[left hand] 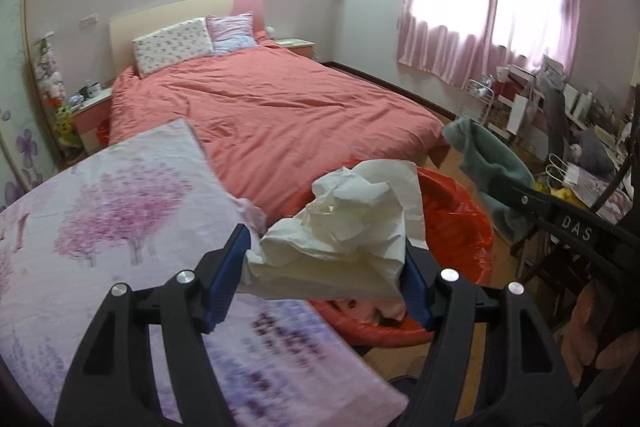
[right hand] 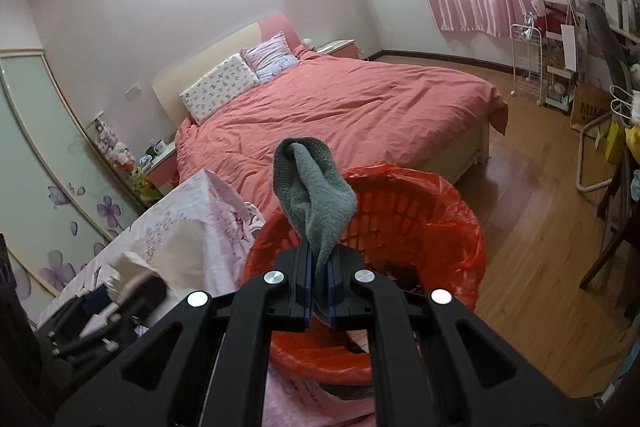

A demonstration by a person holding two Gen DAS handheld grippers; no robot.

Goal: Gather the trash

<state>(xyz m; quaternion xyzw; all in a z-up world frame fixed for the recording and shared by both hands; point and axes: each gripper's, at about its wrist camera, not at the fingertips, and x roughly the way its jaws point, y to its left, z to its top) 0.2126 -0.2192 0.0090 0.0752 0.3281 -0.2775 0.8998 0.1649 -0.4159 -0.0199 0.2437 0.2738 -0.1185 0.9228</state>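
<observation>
My left gripper [left hand: 326, 261] is shut on a big crumpled white paper [left hand: 348, 215], its blue pads pressing both sides of the wad. The paper hangs just above the near rim of a red bin lined with an orange-red plastic bag [left hand: 452, 223]. My right gripper [right hand: 319, 277] is shut on a grey-green cloth [right hand: 316, 195] that stands up from its jaws over the same red bin [right hand: 404, 211]. The cloth [left hand: 488, 163] and the right gripper's black body show at the right in the left wrist view. The white paper [right hand: 132, 267] shows blurred at lower left in the right wrist view.
A table with a pink floral cover [left hand: 100, 227] lies left of the bin. Behind it stands a bed with a coral duvet [left hand: 280, 107] and pillows. A cluttered desk, wire rack [right hand: 528, 63] and chair fill the right side. Wooden floor [right hand: 540, 227] spreads right of the bin.
</observation>
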